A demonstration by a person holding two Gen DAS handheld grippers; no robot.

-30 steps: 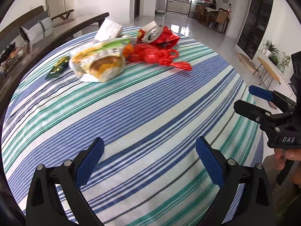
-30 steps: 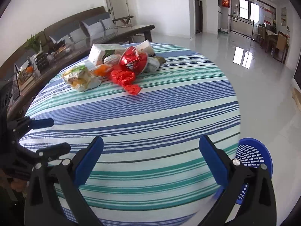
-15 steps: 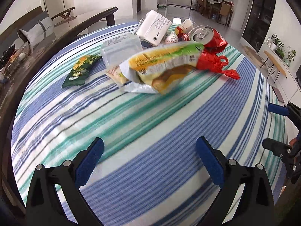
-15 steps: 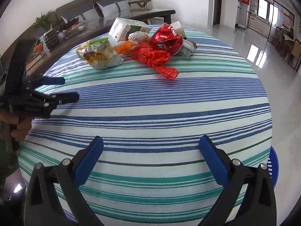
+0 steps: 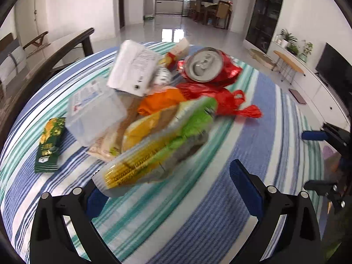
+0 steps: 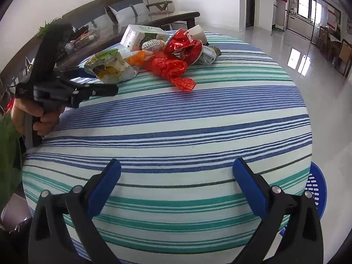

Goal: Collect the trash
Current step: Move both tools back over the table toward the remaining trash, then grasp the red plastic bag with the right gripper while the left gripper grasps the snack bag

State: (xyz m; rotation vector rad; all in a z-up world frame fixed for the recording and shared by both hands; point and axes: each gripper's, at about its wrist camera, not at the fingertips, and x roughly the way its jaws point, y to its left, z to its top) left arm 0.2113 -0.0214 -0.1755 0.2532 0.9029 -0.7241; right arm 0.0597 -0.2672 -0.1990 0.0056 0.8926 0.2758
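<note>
Nothing looked collected: the trash (image 6: 154, 55) sat heaped at the surface's (image 6: 176, 132) far side, the left gripper (image 5: 171, 189) wide-jawed at the nearest wrapper (image 5: 160, 145), the right gripper (image 6: 176, 184) wide, empty, well back

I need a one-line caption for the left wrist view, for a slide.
Open left gripper close to a yellow-green snack bag at the front of a trash pile on a striped tablecloth.
</note>
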